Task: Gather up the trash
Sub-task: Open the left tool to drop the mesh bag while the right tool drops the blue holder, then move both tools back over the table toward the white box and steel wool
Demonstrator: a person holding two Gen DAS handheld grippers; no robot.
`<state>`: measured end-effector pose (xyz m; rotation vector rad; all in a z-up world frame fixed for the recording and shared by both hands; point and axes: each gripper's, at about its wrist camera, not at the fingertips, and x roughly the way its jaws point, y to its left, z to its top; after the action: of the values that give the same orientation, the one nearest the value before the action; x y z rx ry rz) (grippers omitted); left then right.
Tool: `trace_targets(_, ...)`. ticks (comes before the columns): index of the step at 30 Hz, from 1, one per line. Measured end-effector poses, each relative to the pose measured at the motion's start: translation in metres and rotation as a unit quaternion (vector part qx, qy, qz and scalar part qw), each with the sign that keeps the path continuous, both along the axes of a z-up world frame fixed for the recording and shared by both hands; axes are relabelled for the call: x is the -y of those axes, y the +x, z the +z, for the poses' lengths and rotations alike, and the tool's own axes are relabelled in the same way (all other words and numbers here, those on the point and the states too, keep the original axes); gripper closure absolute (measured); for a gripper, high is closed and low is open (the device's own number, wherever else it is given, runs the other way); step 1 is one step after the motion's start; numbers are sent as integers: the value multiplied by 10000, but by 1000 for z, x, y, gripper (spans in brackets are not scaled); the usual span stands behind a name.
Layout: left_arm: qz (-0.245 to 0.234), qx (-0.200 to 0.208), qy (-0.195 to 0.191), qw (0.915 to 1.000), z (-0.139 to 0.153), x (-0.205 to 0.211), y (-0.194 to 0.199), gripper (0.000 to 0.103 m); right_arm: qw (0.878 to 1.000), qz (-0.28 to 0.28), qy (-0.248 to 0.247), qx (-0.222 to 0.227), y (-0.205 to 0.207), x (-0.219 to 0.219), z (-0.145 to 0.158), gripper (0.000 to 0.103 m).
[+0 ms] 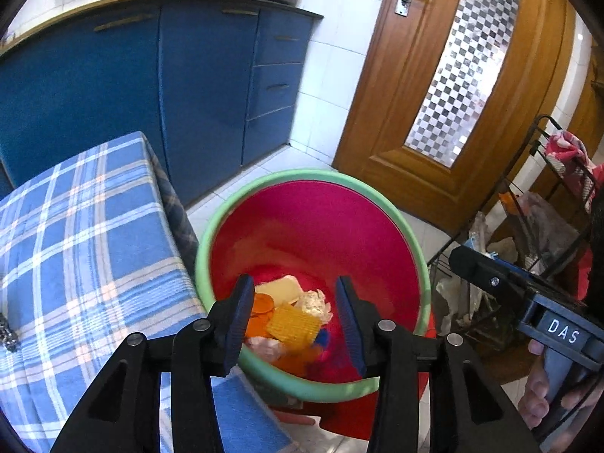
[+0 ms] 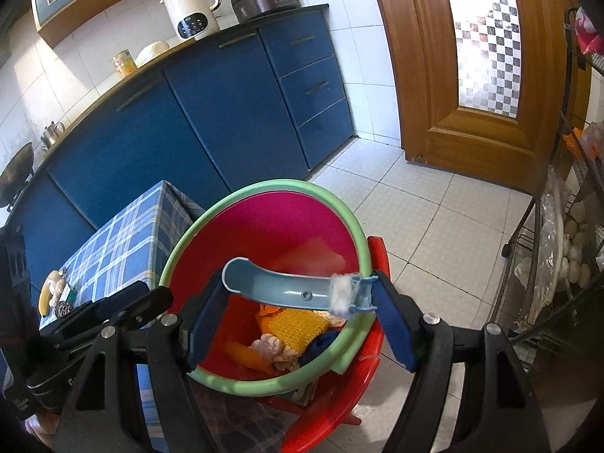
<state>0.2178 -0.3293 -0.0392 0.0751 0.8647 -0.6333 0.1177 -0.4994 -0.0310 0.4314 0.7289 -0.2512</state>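
A red trash bin with a green rim (image 1: 204, 249) (image 2: 355, 222) stands beside the table. Inside lie a yellow ribbed piece (image 1: 292, 326) (image 2: 298, 326), orange bits, crumpled white paper (image 1: 315, 302) and a beige piece. My left gripper (image 1: 294, 324) is open and empty above the bin's near edge. My right gripper (image 2: 298, 313) holds a curved light-blue plastic piece (image 2: 279, 283) crosswise between its fingers over the bin; a white wad (image 2: 341, 294) clings to its right end. The right gripper also shows in the left wrist view (image 1: 528, 294).
A table with a blue plaid cloth (image 1: 75, 249) (image 2: 124, 234) stands left of the bin, with a banana (image 2: 47, 290) on it. Blue cabinets (image 1: 188, 87), a wooden door (image 1: 453, 94) and a wire rack (image 1: 547, 226) (image 2: 558, 249) surround the tiled floor. A red stool (image 2: 339, 392) sits under the bin.
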Motion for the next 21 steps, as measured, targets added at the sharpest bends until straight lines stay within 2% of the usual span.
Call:
trace_targets(9, 489, 87, 20, 9988, 18, -28, 9, 57, 9998, 169, -90, -95, 17, -11, -5, 26)
trace_targets(13, 628, 105, 34, 9980, 21, -40, 10, 57, 9997, 212, -74, -59, 20, -17, -5, 18)
trace_targets(21, 896, 187, 4, 9958, 34, -69, 11, 57, 9996, 257, -87, 104, 12, -28, 10, 16)
